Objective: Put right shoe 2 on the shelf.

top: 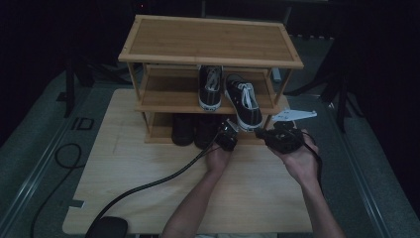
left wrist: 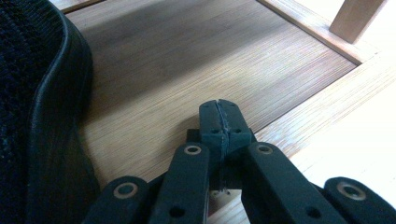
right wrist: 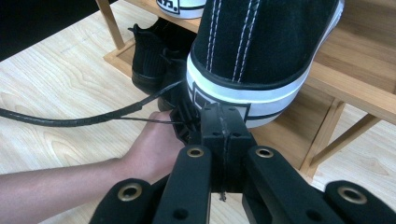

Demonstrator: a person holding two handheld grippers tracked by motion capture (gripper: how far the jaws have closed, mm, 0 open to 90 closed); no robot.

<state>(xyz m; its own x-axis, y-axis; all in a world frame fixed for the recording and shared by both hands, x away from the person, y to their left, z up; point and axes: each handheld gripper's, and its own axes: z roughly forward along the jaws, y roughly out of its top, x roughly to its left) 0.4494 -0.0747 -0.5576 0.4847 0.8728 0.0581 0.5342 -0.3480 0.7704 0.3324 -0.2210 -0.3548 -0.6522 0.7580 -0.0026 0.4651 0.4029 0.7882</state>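
Observation:
A three-tier bamboo shoe rack (top: 208, 39) stands on the light wooden table (top: 138, 168). Two black canvas sneakers with white soles sit on its middle shelf. The right sneaker (top: 243, 101) is angled and its heel (right wrist: 261, 46) overhangs the shelf's front edge. My right gripper (right wrist: 224, 123) is shut with nothing in it, its tips right at the white heel band, also seen from above (top: 261, 132). My left gripper (left wrist: 220, 116) is shut and empty just above the bottom shelf board (left wrist: 187, 60), beside a black shoe (left wrist: 32, 93).
Dark shoes (top: 183, 130) fill the left part of the bottom shelf. The other sneaker (top: 210, 87) lies straight on the middle shelf. The top shelf is bare. A black cable (top: 148, 186) trails from the left gripper across the table to a dark object (top: 106, 228) at the near edge.

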